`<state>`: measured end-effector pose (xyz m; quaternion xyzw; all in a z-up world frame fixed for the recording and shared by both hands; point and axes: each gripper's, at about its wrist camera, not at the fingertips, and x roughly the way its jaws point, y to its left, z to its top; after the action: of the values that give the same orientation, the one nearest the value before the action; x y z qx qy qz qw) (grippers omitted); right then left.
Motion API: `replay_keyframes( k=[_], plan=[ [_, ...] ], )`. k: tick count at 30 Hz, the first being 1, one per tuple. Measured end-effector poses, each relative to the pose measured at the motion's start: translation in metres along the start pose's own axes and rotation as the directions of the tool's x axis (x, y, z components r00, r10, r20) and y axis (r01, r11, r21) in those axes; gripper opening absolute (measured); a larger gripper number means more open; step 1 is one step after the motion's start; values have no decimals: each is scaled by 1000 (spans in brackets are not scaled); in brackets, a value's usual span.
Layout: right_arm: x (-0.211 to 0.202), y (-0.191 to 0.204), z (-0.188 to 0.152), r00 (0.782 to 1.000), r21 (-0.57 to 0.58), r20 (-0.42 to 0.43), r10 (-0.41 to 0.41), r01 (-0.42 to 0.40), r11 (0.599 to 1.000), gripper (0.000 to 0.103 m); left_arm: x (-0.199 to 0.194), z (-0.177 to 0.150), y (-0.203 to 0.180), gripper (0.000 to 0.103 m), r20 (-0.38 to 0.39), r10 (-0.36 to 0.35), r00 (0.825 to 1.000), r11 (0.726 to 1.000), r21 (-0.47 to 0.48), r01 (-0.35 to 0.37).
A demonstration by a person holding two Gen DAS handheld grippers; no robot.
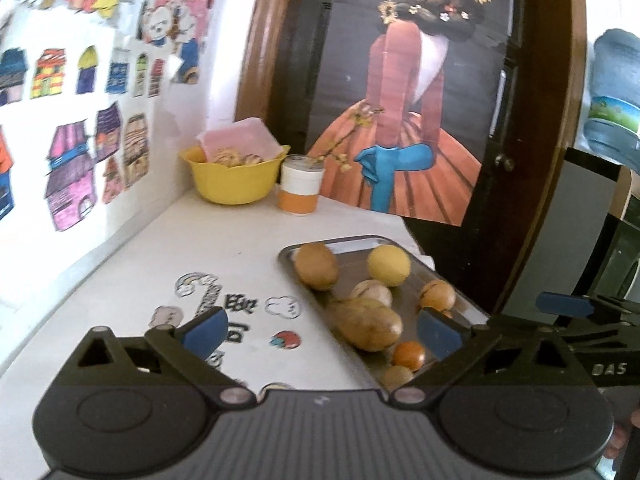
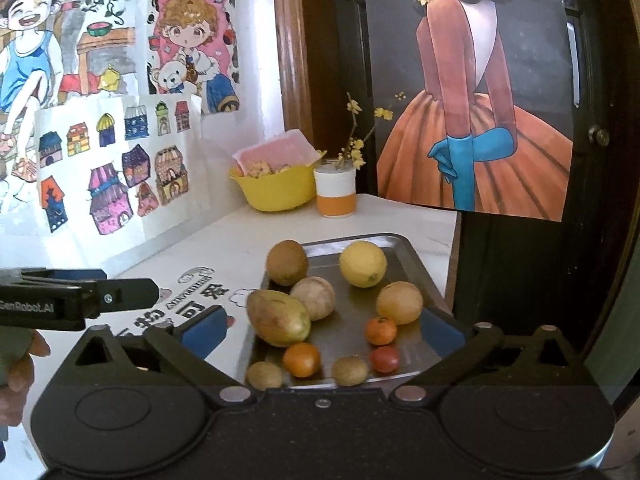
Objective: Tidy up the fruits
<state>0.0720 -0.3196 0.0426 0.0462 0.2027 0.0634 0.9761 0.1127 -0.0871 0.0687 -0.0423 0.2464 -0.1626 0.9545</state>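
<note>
Right wrist view: the right gripper (image 2: 324, 334) hangs with its blue-padded fingers spread wide and nothing between them, poised just above the near end of the metal tray (image 2: 404, 246). Closest ahead, between the pads, sit a small kiwi (image 2: 263, 375), an orange mandarin (image 2: 302, 359), another small brown fruit (image 2: 349, 370) and a red tomato-like fruit (image 2: 385, 359); these look light and soft-skinned, so a gentle pinch across the widest part should do. A little further ahead and left lies the mango (image 2: 278, 318), probably the heaviest piece, smooth and apt to slip; it would be best taken across its short axis near the middle. Beyond it are a pale round fruit (image 2: 313, 298), a second mandarin (image 2: 380, 331), a yellow-orange fruit (image 2: 399, 303), the lemon (image 2: 363, 264) and a large kiwi (image 2: 287, 262) at the far left corner. All are round and may roll on the slick tray.

In the left wrist view, the left gripper (image 1: 320, 330) is likewise spread and empty, over the tray's left edge.
</note>
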Motion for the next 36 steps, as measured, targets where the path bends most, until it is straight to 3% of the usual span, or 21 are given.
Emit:
replay_keyframes(
  k=[11, 27, 36],
  plan=[
    [-21, 41, -17, 998, 0, 52, -39, 39, 999, 102, -23, -23, 46, 102, -11, 64, 998, 994, -89, -65],
    [-49, 90, -82, 976, 5, 142, -163, 164, 987, 102, -68, -80, 59, 102, 65, 146, 987, 989, -5, -146],
    [-59, 104, -106, 972, -12, 164, -166, 170, 985, 102, -84, -103, 60, 102, 68, 146, 987, 989, -22, -144]
  ],
)
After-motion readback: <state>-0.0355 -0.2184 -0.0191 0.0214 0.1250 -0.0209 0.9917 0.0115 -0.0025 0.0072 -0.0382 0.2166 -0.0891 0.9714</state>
